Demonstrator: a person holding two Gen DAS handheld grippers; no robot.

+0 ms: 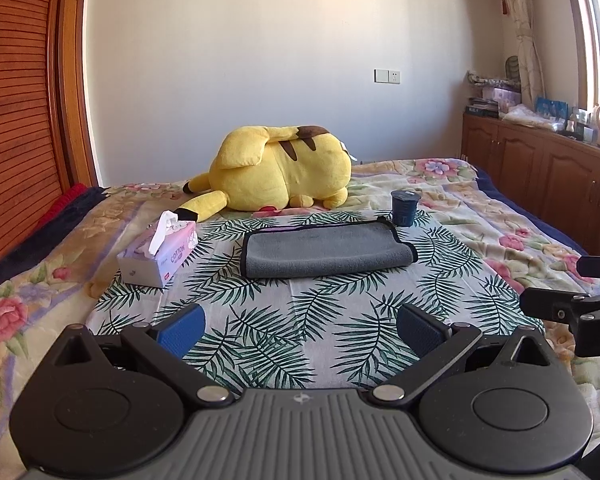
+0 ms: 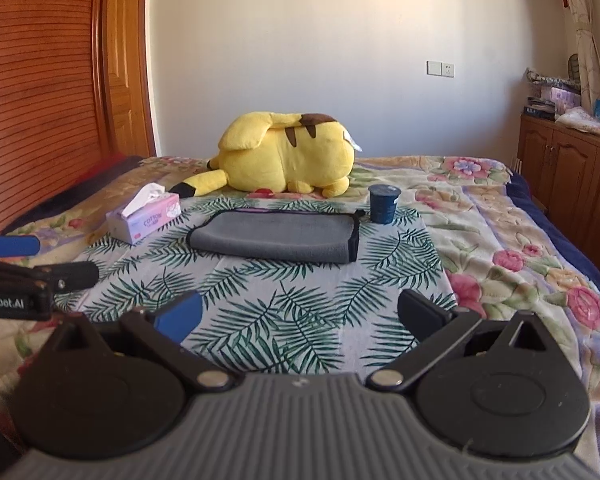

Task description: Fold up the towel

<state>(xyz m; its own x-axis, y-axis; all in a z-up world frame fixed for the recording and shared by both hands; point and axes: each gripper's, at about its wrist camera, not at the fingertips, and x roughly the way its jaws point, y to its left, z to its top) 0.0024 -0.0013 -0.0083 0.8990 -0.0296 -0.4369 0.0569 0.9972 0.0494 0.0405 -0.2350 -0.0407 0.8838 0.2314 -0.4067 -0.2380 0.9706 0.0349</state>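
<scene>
bedroom, one bed (image 1: pixel 500 216) with floral cover and palm-leaf cloth (image 1: pixel 260 320) on top. left gripper (image 1: pixel 300 330): fingers wide apart, holding nothing, over the leaf cloth. right gripper (image 2: pixel 298 316): fingers wide apart, holding nothing, beside the left. grey towel (image 1: pixel 326 250): folded flat, black-edged, lying on the leaf cloth well ahead of both grippers, untouched. tissue box (image 1: pixel 158 254): left of towel. dark cup (image 1: pixel 405 208): upright, near towel's far right corner. yellow plush toy (image 1: pixel 280 172): behind towel, near the wall.

left hand-held gripper (image 2: pixel 40 256) cut by frame edge; tissue box (image 1: pixel 158 254) print partly unreadable
</scene>
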